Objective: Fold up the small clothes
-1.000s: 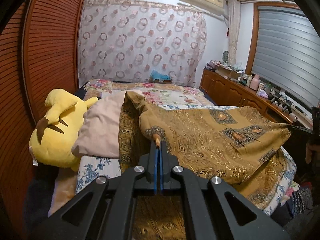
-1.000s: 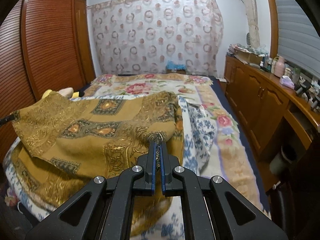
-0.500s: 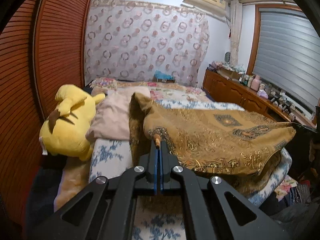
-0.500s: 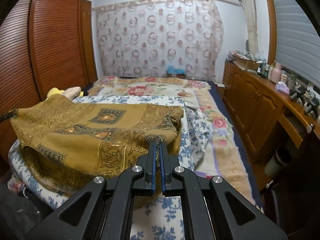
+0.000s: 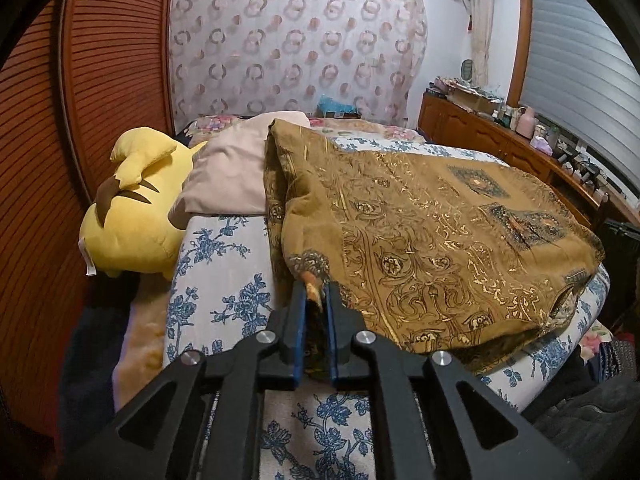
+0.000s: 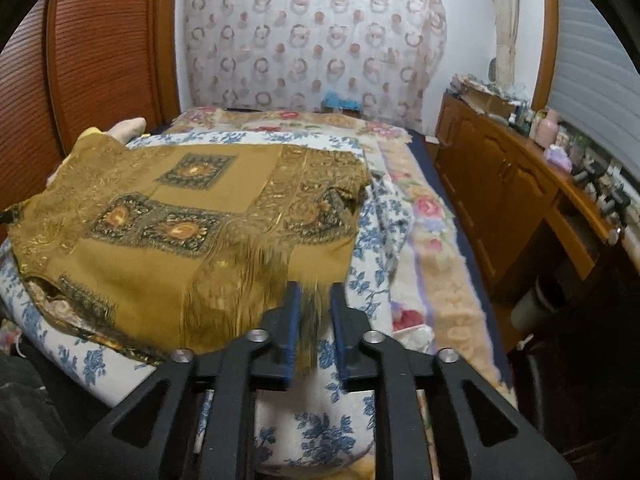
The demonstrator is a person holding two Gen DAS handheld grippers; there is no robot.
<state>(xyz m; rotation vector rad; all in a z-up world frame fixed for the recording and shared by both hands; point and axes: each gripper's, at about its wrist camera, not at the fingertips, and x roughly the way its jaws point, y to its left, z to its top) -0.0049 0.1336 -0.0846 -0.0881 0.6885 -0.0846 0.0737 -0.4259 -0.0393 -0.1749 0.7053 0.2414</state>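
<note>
A mustard-brown patterned cloth [image 5: 432,240] with gold print lies folded over on the bed; it also shows in the right wrist view [image 6: 188,232]. My left gripper [image 5: 316,292] has its jaws slightly parted, with the cloth's corner still between the blue pads. My right gripper [image 6: 314,292] is open, and the cloth's blurred fringe [image 6: 308,300] hangs loose between its fingers. Both grippers are at the near edge of the bed, one at each end of the cloth.
A blue-flowered white sheet [image 5: 224,280] covers the bed. A yellow plush toy [image 5: 132,216] and a pink pillow [image 5: 228,176] lie at the left. A wooden wardrobe [image 5: 100,80] stands left, and a cluttered wooden sideboard [image 6: 520,184] right.
Both grippers pulled the cloth toward the near edge and lowered it onto the bed. Both jaws have parted; the right one has let go of the fringe.
</note>
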